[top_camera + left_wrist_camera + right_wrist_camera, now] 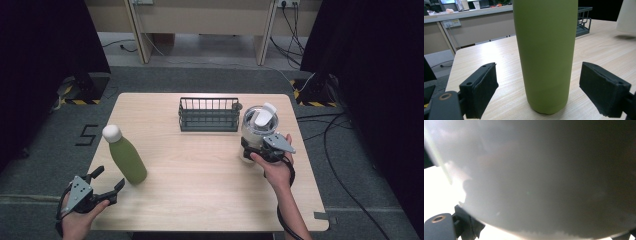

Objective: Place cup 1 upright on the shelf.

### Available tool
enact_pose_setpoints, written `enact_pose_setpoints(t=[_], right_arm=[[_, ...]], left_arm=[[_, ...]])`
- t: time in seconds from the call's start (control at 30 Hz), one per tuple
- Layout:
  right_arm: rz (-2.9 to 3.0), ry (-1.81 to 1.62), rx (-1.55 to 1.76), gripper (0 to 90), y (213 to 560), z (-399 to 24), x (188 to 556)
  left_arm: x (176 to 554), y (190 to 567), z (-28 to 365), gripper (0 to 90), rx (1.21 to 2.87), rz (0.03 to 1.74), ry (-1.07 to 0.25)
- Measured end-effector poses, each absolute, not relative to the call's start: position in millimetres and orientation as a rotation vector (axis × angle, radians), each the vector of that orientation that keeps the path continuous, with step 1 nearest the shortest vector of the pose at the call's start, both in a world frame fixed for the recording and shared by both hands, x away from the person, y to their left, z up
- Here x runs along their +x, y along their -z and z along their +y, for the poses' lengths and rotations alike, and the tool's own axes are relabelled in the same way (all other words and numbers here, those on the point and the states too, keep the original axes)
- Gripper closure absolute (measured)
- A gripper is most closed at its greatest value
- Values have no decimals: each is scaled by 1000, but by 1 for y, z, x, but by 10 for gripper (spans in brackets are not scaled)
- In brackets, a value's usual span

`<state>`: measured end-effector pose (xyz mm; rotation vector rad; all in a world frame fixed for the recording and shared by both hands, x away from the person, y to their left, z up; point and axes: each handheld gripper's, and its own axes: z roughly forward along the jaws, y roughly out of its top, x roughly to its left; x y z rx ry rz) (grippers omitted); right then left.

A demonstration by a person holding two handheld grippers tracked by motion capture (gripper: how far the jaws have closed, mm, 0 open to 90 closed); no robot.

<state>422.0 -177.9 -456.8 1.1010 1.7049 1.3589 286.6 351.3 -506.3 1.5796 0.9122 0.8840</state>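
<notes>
The surface (200,165) carries a rack (208,114) at the back, likely where both vessels are headed. The jug (258,131) stands right of it, the right gripper (260,150) grasping its base. The bottle (125,155) stands upright at front left; the left gripper (111,181), fingers (480,93) spread, lines up beside it for a grab.

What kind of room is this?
Probably a lab or test room: one table ringed by black curtains, with cables on the floor and hazard tape around stand feet.

High view overlooks table (200,165); gripper views sit close, sharing it.
</notes>
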Motion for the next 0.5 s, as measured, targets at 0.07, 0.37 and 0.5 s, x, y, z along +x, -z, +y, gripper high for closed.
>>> enact_pose_setpoints(t=[0.07, 0.37, 0.5], right_arm=[[1701, -1357, 1096, 105, 454, -177, 423], [1681, -1370, 1085, 105, 442, -173, 430], [1680, -1373, 1080, 105, 439, -172, 432]], left_arm=[[287, 506, 351, 140, 1578, 913, -884], [286, 506, 352, 141, 1577, 914, -884], [286, 506, 352, 140, 1576, 915, -885]])
